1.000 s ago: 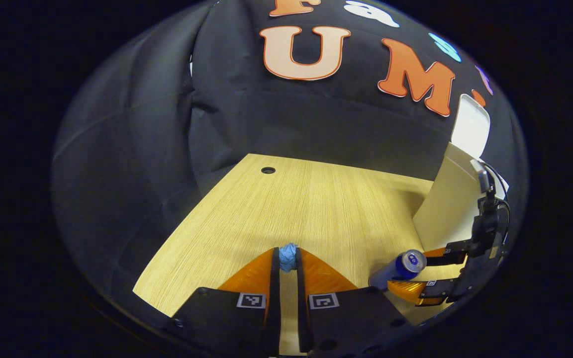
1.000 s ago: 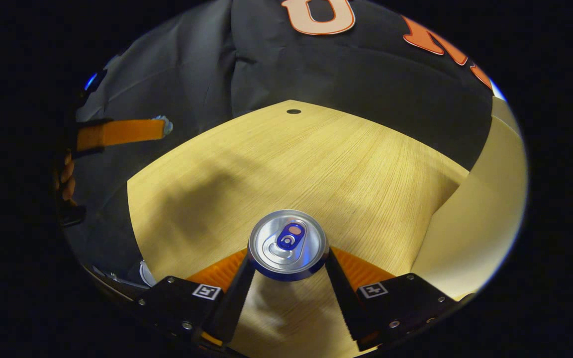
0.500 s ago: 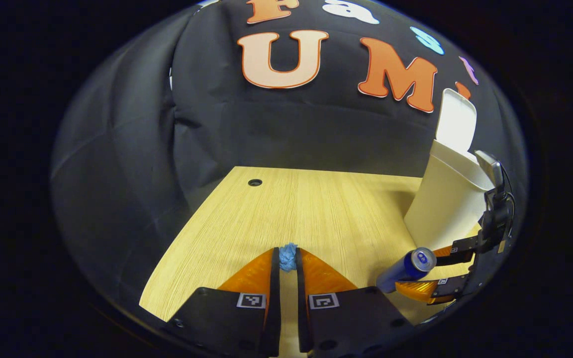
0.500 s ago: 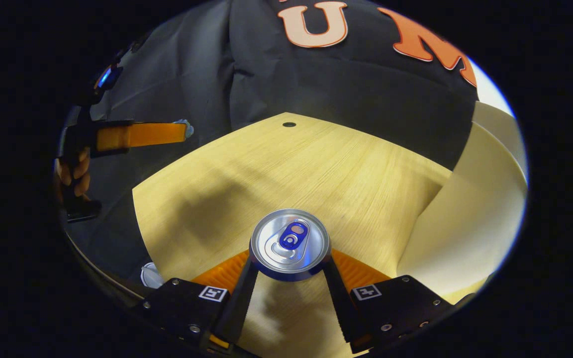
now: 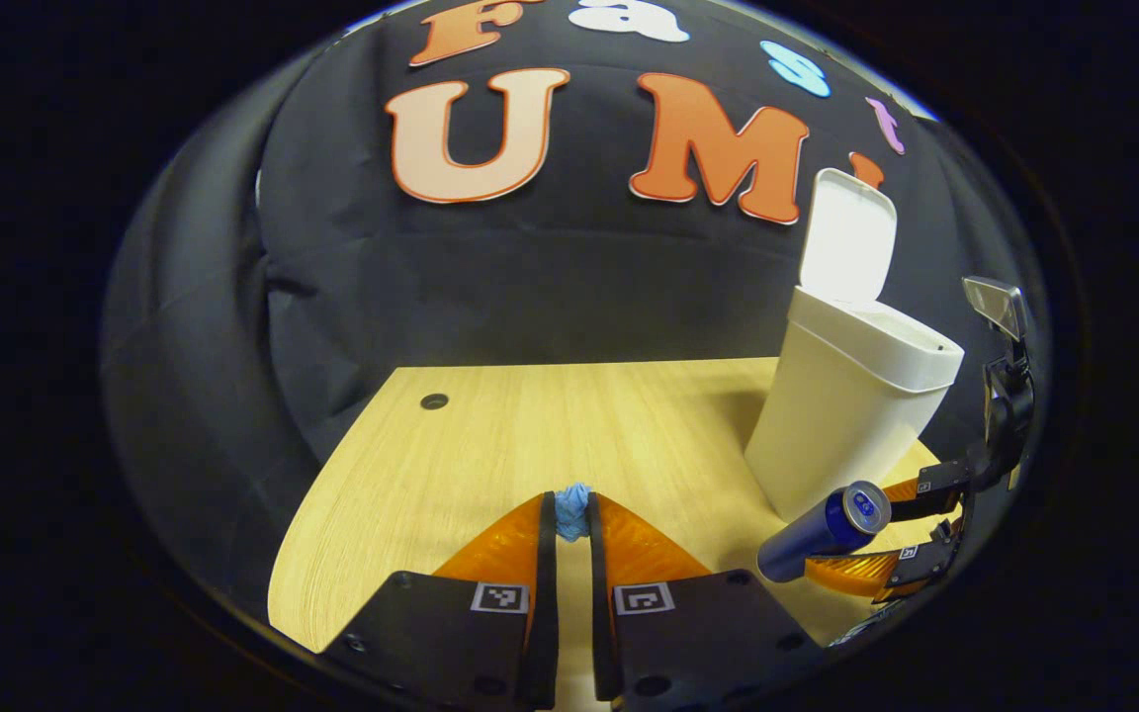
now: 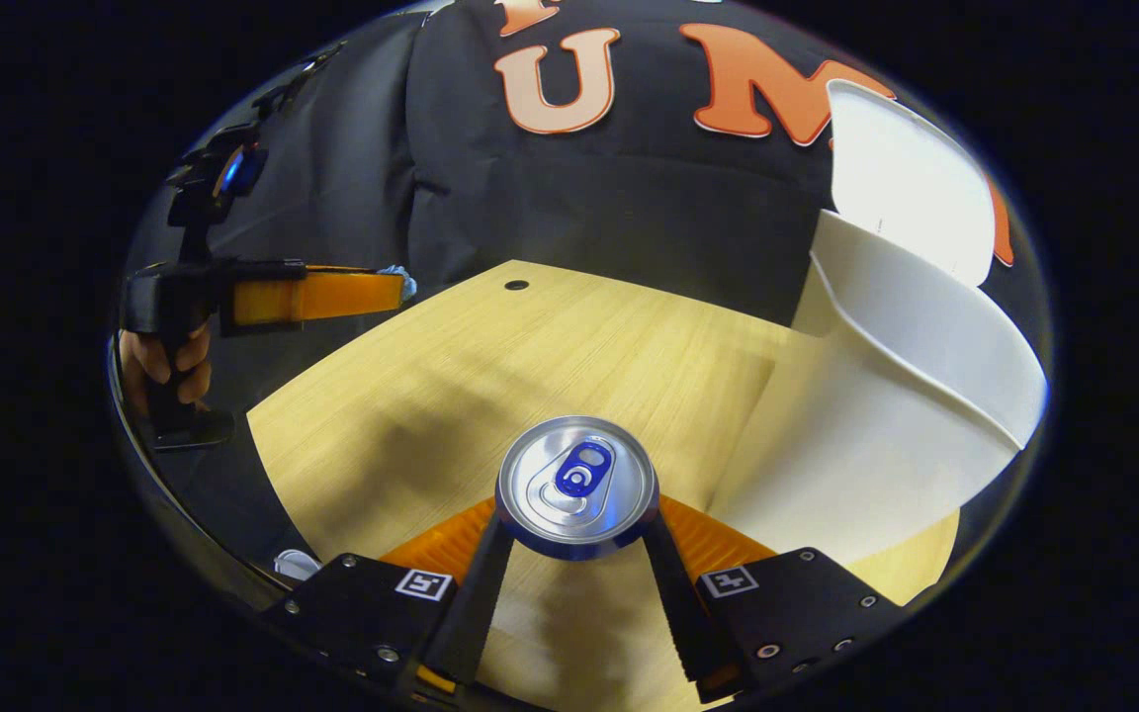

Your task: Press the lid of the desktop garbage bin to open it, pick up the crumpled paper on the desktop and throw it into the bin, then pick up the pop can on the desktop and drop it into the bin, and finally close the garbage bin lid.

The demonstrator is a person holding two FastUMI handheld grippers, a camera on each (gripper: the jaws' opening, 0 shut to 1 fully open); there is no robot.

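A blue crumpled paper sits pinched between the fingertips of my left gripper, held above the wooden desk. The white garbage bin stands at the right with its lid flipped up. My right gripper is shut on a blue pop can, lifted off the desk just left of the bin. In the left gripper view that can points toward me, low beside the bin. In the right gripper view the left gripper hangs far left with the paper at its tip.
A round cable hole lies near the desk's far left corner. A hand holds the left gripper's handle. The black cloth wall closes off the back and left of the desk.
Both grippers have risen and turned right, bringing the bin and its upright lid further into both views. The can and the paper stay gripped.
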